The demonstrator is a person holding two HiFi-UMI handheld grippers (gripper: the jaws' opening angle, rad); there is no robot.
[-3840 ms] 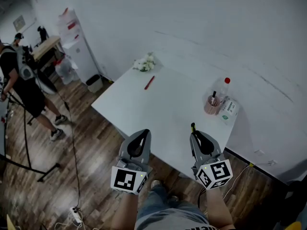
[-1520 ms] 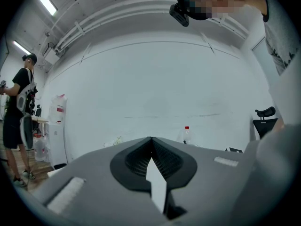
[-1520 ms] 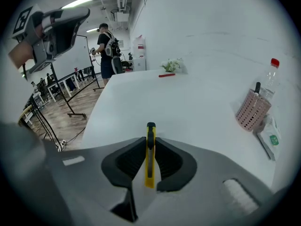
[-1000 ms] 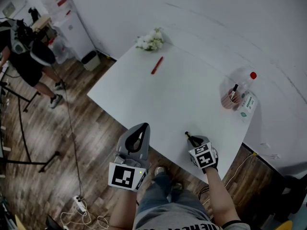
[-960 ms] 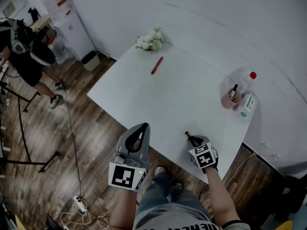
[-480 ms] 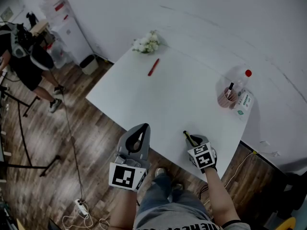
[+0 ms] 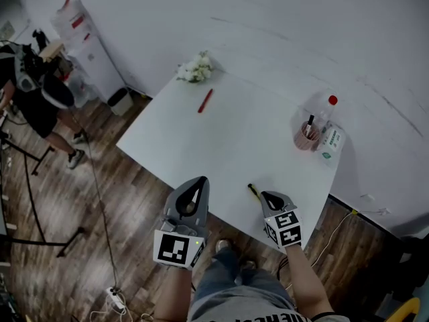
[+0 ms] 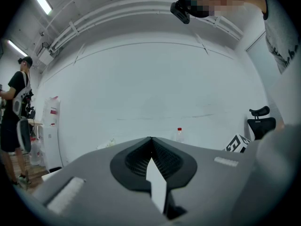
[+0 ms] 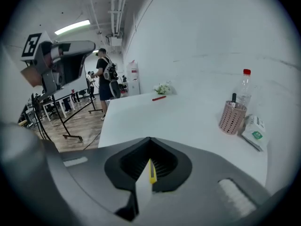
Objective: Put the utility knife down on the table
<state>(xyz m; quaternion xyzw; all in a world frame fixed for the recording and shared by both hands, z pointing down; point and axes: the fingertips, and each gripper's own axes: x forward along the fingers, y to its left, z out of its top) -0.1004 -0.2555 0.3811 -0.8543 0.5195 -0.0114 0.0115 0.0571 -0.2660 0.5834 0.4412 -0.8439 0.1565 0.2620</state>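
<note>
The utility knife [image 7: 253,190], yellow and black, sticks out of my right gripper [image 7: 265,195] over the near edge of the white table [image 7: 234,139]. That gripper is shut on it; in the right gripper view a yellow sliver of the knife [image 9: 153,172] shows between the closed jaws of the right gripper [image 9: 149,139]. Whether the knife touches the table I cannot tell. My left gripper [image 7: 200,180] hangs shut with nothing in it off the table's near edge, above the wooden floor; the left gripper [image 8: 150,138] points toward the wall.
On the table lie a red pen [image 7: 204,100] and white flowers [image 7: 194,69] at the far left corner, and a pink pen holder [image 7: 306,136], a bottle [image 7: 327,109] and a packet [image 7: 330,143] at the right. A person [image 7: 33,92] stands on the floor at far left.
Since 3.8 s ago my right gripper has rolled over and dropped toward the table's near edge with the knife. In the last second it shifted slightly left. The left gripper has barely moved.
</note>
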